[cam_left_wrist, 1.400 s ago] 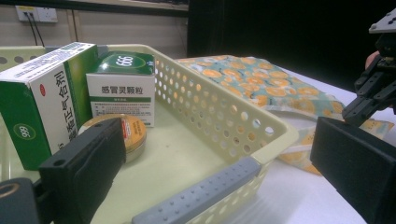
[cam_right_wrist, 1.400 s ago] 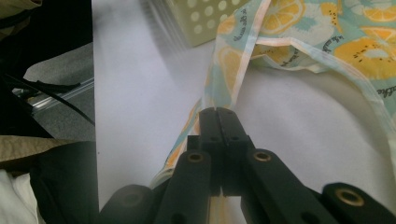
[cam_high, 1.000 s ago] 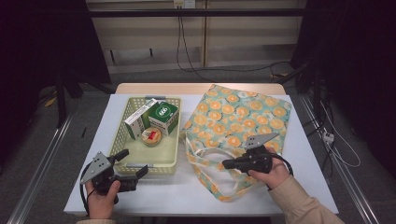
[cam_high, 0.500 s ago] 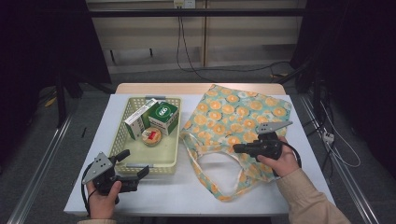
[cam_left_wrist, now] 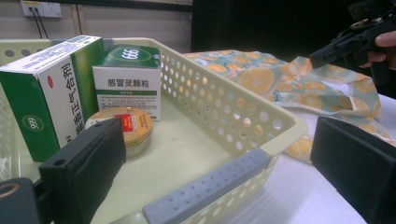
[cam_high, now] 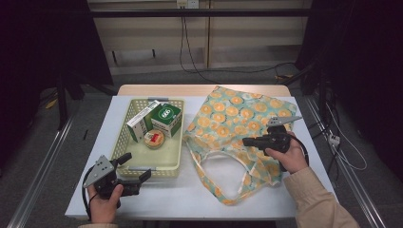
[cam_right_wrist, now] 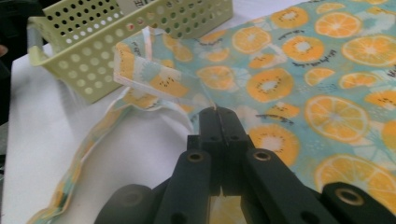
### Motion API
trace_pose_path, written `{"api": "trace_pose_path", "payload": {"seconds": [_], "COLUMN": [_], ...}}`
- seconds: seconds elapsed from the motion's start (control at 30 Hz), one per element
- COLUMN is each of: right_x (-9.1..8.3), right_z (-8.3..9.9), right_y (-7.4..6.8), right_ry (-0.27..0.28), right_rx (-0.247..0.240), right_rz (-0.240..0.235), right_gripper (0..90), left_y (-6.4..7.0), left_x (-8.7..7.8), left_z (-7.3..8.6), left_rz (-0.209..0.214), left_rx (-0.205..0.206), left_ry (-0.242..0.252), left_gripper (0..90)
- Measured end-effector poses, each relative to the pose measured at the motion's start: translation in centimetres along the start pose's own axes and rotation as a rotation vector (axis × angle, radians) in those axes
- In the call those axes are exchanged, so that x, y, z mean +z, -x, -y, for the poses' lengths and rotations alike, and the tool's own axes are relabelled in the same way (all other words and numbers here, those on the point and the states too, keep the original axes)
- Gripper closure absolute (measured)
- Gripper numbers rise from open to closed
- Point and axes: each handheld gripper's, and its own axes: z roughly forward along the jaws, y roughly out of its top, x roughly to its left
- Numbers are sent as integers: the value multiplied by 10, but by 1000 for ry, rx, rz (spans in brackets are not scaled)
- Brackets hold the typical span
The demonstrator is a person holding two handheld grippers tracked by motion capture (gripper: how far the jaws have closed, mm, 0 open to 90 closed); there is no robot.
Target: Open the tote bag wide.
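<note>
Gripper clamped on orange-print bag

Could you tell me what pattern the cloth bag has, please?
The bag has orange and kiwi slices on pale teal, shown best in the right gripper view.

Inside yellow basket, far end: white-and-green box, leaning; green box touching on its right. Just in front of both: round tin. Beneath basket: white table. Beyond basket, on floor: black cables.

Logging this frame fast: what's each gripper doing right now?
Left gripper: open, empty, at the basket front.
Right gripper: shut on the tote bag upper layer.
</note>
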Motion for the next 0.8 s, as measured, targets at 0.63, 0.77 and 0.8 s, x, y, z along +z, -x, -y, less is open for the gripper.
{"api": "trace_pose_path", "payload": {"seconds": [0.63,0.77,0.8], "right_x": [6,6,6], "right_z": [-25,-29,-30], "right_y": [52,60,61], "right_ry": [-28,-11,-18], "right_rx": [39,60,60], "right_rz": [27,21,31], "right_gripper": [900,900,900], "left_y": [-2,-2,-2], "left_x": [4,3,3], "left_z": [2,2,2], "left_rz": [10,7,8], "left_rx": [-5,-8,-8], "left_ry": [-12,-9,-10], "left_gripper": [35,35,35]}}
